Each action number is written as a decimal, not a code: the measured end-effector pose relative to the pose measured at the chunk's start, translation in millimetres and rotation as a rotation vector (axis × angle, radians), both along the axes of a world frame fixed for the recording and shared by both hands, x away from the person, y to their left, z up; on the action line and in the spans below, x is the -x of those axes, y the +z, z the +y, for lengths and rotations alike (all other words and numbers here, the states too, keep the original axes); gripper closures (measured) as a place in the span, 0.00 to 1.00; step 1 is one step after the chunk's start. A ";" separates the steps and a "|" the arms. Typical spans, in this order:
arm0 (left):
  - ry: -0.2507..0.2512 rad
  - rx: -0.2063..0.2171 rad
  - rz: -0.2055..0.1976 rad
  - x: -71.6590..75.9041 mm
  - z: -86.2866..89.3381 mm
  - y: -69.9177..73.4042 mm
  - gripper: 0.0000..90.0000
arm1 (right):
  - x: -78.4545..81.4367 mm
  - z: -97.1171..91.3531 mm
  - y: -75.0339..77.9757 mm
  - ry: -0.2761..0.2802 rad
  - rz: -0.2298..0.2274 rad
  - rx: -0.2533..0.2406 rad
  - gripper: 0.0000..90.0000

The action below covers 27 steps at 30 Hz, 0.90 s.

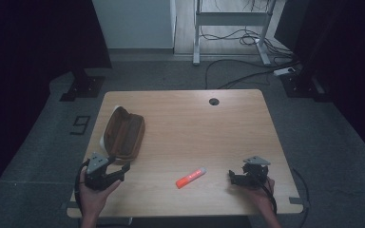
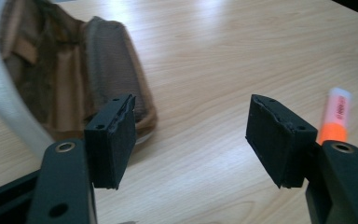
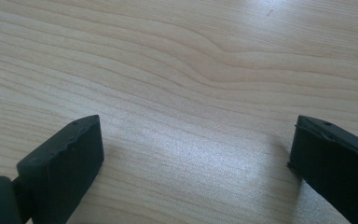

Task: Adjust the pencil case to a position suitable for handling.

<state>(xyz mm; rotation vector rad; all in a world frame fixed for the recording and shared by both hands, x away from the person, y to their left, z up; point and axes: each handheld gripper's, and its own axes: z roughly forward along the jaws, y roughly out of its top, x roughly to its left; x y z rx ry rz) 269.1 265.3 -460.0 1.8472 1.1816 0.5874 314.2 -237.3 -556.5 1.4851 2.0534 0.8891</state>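
Left hand [image 1: 93, 192] low at the lower left of the high view, wrapped around the left gripper [image 1: 119, 172], forearm entering from the bottom edge. Jaws apart, pointing toward the upper right, nothing between the pads [image 2: 113, 140] in the left gripper view. Right hand [image 1: 259, 194] at the lower right of the frame, holding the right gripper [image 1: 232, 176] with its grey three-cornered plate on top, jaws pointing left. In the right gripper view, pads [image 3: 67, 163] spread wide at the bottom corners, nothing gripped.
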 end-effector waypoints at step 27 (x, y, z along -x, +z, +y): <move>0.147 0.013 0.018 -32.3 45.9 -6.0 0.36 | 0.6 -0.5 0.3 -0.007 -0.002 -0.001 0.05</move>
